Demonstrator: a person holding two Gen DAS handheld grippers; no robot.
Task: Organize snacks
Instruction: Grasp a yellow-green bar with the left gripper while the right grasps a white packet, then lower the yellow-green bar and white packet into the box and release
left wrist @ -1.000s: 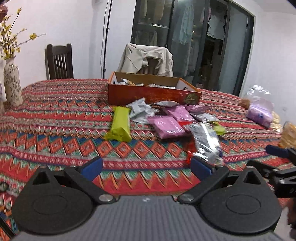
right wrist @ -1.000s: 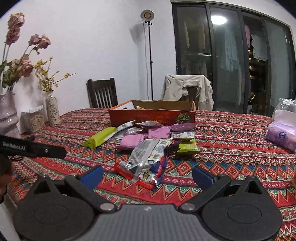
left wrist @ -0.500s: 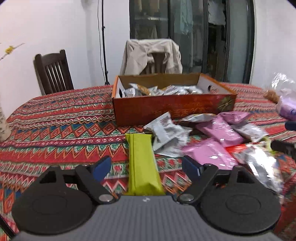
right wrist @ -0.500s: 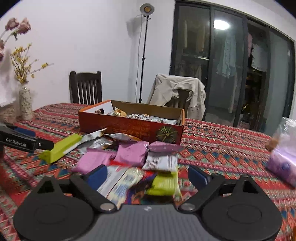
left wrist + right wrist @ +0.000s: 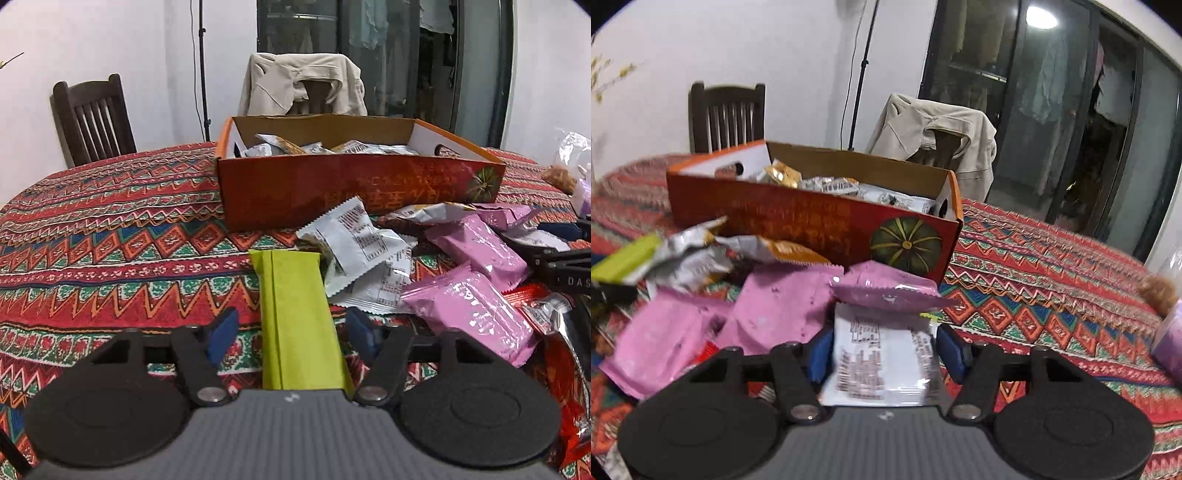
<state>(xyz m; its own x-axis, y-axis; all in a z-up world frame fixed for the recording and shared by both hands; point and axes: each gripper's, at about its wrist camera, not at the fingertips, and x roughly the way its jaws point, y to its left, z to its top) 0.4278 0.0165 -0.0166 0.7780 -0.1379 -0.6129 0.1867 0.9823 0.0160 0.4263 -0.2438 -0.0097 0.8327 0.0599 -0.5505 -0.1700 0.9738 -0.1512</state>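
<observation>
A long green snack bar [image 5: 295, 295] lies on the patterned tablecloth between the fingers of my left gripper [image 5: 291, 332]. Its jaws are closing, with a small gap still on each side of the bar. A white printed packet [image 5: 879, 332] lies between the fingers of my right gripper [image 5: 884, 350], whose jaws are also closing. Their blue pads stand right at the packet's edges, and the packet looks flat, not crumpled. Pink packets [image 5: 783, 306] and silver ones are piled in front of the open orange box [image 5: 332, 192], which holds several snacks.
A chair draped with a beige jacket [image 5: 303, 85] and a dark wooden chair [image 5: 92, 114] stand behind the table. A clear plastic bag [image 5: 572, 162] and a purple pack [image 5: 1171, 339] lie at the right. The tablecloth [image 5: 110, 240] to the left of the box is bare.
Both grippers moved forward into the snack pile and their jaws narrowed. The green bar now lies between the left fingers, the white packet between the right fingers.
</observation>
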